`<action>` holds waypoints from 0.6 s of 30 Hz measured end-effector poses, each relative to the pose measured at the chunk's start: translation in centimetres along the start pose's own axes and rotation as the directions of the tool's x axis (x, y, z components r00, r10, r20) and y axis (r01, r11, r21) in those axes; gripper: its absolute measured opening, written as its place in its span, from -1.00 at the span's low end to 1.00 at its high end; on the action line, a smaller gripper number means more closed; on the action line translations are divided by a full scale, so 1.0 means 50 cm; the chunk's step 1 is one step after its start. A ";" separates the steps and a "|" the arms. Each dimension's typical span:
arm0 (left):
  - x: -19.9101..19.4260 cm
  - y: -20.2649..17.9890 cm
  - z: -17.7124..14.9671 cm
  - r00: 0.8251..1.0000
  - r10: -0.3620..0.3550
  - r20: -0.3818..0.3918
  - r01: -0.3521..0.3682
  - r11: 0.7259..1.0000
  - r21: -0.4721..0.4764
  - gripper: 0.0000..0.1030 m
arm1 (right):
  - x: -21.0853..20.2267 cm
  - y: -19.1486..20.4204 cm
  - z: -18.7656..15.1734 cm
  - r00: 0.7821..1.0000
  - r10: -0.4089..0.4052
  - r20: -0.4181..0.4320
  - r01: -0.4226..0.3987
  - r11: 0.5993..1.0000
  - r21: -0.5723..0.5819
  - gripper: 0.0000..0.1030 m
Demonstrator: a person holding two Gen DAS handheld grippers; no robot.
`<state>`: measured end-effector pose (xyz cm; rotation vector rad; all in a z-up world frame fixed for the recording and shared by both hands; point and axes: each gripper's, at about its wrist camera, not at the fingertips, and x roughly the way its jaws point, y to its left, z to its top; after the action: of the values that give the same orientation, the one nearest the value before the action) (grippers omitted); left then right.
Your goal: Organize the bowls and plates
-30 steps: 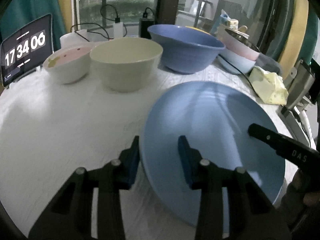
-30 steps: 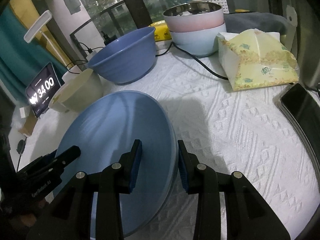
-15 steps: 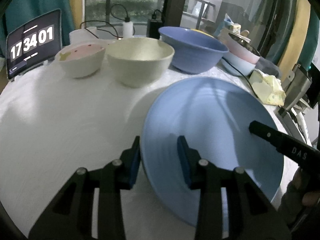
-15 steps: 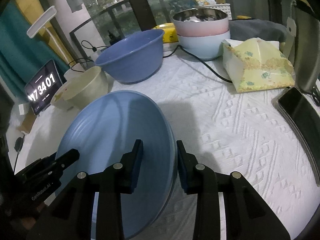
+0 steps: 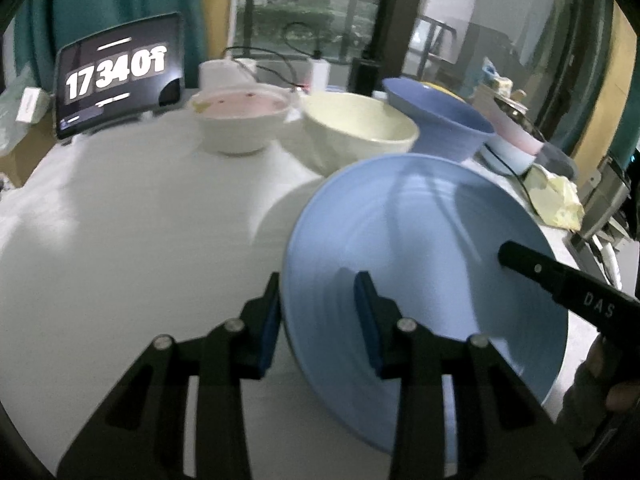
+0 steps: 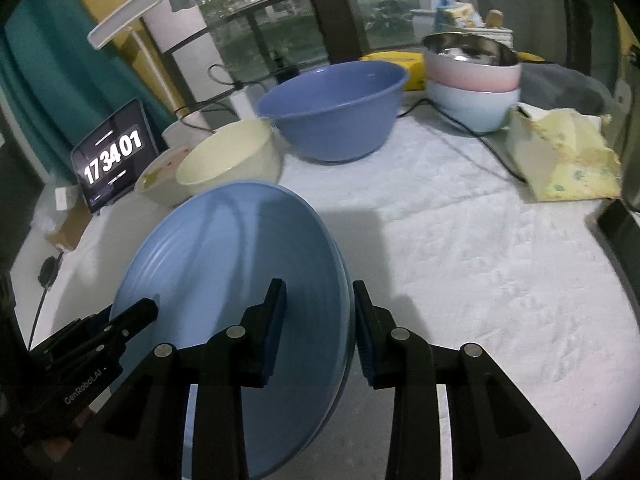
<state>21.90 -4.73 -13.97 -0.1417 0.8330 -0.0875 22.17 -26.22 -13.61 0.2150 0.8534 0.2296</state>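
Holding a wide, shallow light-blue plate (image 5: 432, 240) between them, the two tongs carry it tilted above the white textured table (image 6: 480, 248), so the sorting looks to me only partly done. One stack already stands at the far right: a shiny steel bowl nested in a pink bowl on a pale blue bowl (image 6: 472, 76). Three bowls sit loose in a row behind the plate: a small white bowl with a pink inside (image 5: 240, 120), a cream bowl (image 5: 360, 132) just beside it, and a large deep periwinkle-blue bowl (image 6: 332, 108) next along. None of these is nested, and the plate has no resting place yet, so I judge most of the work remains.

The left tongs (image 5: 316, 312) pinch the plate's near-left rim, one blue pad under the edge and one on the inner face, jaws narrow and pressed on it. The right tongs (image 6: 320, 316) grip the opposite rim the same way, one pad inside the dish and one behind its edge. Each pair shows at the far side of the plate in the other's view. The plate hangs clear of the cloth, its far edge close in front of the cream bowl. A yellow-patterned tissue pack (image 6: 568, 156) lies to the right, and a tablet showing a clock (image 5: 120, 76) stands at the far left.
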 end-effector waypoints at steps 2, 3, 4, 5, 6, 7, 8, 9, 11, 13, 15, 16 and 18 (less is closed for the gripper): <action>-0.004 0.017 -0.001 1.000 0.011 0.003 -0.011 1.000 -0.012 -0.29 | 0.006 0.020 0.000 1.000 0.010 -0.005 -0.010 1.000 -0.014 -0.33; -0.007 0.027 -0.002 1.000 0.016 0.004 -0.016 1.000 -0.020 -0.29 | 0.011 0.031 0.001 1.000 0.015 -0.009 -0.015 1.000 -0.023 -0.33; -0.010 0.040 -0.003 1.000 0.022 0.006 -0.022 0.999 -0.030 -0.29 | 0.015 0.043 0.002 1.000 0.021 -0.012 -0.021 0.999 -0.032 -0.33; -0.013 0.045 -0.004 1.000 0.026 0.007 -0.026 0.999 -0.035 -0.29 | 0.017 0.049 0.003 1.000 0.023 -0.014 -0.024 0.999 -0.036 -0.33; -0.015 0.054 -0.005 0.999 0.031 0.009 -0.030 0.999 -0.042 -0.29 | 0.021 0.061 0.004 1.000 0.027 -0.016 -0.028 0.999 -0.045 -0.33; -0.019 0.062 -0.007 0.999 0.035 0.012 -0.035 0.998 -0.049 -0.29 | 0.022 0.069 0.005 0.999 0.031 -0.017 -0.031 0.998 -0.051 -0.33; -0.021 0.070 -0.009 0.999 0.041 0.015 -0.040 0.998 -0.055 -0.29 | 0.024 0.077 0.005 0.999 0.035 -0.016 -0.036 0.998 -0.059 -0.33; -0.022 0.081 -0.010 0.999 0.049 0.015 -0.048 0.997 -0.062 -0.29 | 0.029 0.087 0.005 0.999 0.041 -0.017 -0.042 0.997 -0.066 -0.33; -0.025 0.095 -0.011 0.998 0.060 0.016 -0.059 0.996 -0.070 -0.29 | 0.039 0.103 0.005 0.999 0.045 -0.026 -0.047 0.996 -0.073 -0.33; -0.031 0.111 -0.012 0.996 0.080 0.024 -0.078 0.994 -0.073 -0.30 | 0.050 0.123 0.004 0.998 0.042 -0.037 -0.046 0.995 -0.090 -0.33; -0.037 0.126 -0.012 0.995 0.097 0.040 -0.093 0.993 -0.078 -0.30 | 0.059 0.139 0.004 0.998 0.050 -0.048 -0.055 0.993 -0.100 -0.33; -0.041 0.134 -0.011 0.994 0.101 0.049 -0.097 0.992 -0.079 -0.30 | 0.062 0.148 0.005 0.998 0.045 -0.048 -0.050 0.993 -0.109 -0.34; -0.045 0.151 -0.007 0.992 0.109 0.058 -0.104 0.990 -0.092 -0.30 | 0.071 0.166 0.007 0.997 0.050 -0.055 -0.056 0.991 -0.121 -0.35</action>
<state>20.31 3.00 -13.75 -0.1823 0.7808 0.0546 23.74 -17.31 -13.61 0.1172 0.8830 0.3376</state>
